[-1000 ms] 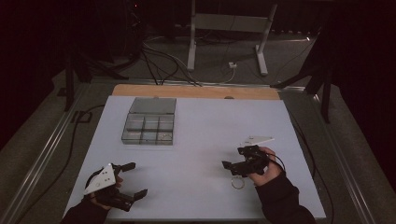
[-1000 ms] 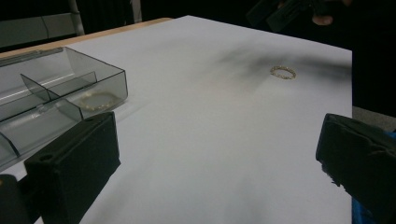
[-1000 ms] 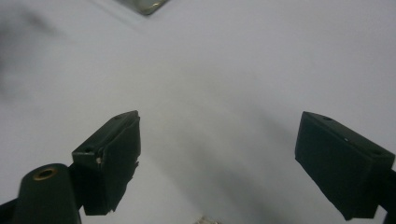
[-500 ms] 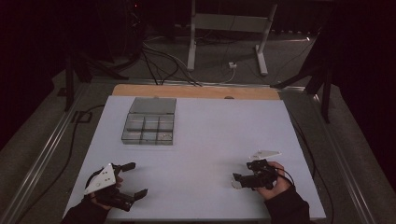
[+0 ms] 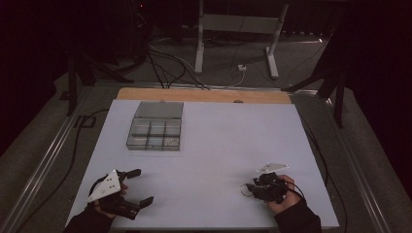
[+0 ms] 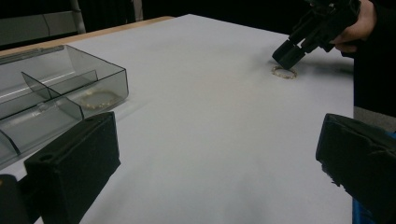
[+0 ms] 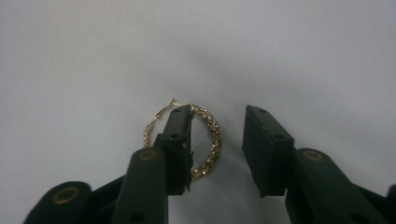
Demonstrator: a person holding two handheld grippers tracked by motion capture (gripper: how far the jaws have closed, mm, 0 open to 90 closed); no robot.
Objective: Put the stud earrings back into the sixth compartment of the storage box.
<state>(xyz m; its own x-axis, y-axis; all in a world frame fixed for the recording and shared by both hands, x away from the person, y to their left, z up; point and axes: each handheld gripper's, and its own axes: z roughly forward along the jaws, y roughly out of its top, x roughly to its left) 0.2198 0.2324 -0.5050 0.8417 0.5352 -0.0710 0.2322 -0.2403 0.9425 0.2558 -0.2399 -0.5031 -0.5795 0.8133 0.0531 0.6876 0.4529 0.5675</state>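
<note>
Fingers of the left gripper (image 5: 137,186) stand wide apart with nothing between them, low over the near left corner of the white table (image 5: 218,145); a hand (image 5: 104,204) grips it from below the frame edge, grey plate on top; in its own view the two black jaws sit at the far bottom corners with bare table between.

Clear box (image 5: 154,132) lies ahead of it, toward the far left of the table; its compartments are divided by clear walls, and one holds a small pale chain (image 6: 99,99); which compartment, cannot tell.

Right gripper (image 5: 248,188) is low at the near right, held by a hand (image 5: 284,194); jaws parted to a moderate gap, holding nothing.

Gold hoop (image 7: 183,139) lies flat on the table at the tips; in the right gripper view the left finger (image 7: 177,140) overlies the ring, hiding part of it, while the right finger (image 7: 264,144) stands clear outside it; whether the left finger touches the table, cannot tell; seen from the left gripper view, the hoop (image 6: 284,72) sits just beside the right gripper's tips.
</note>
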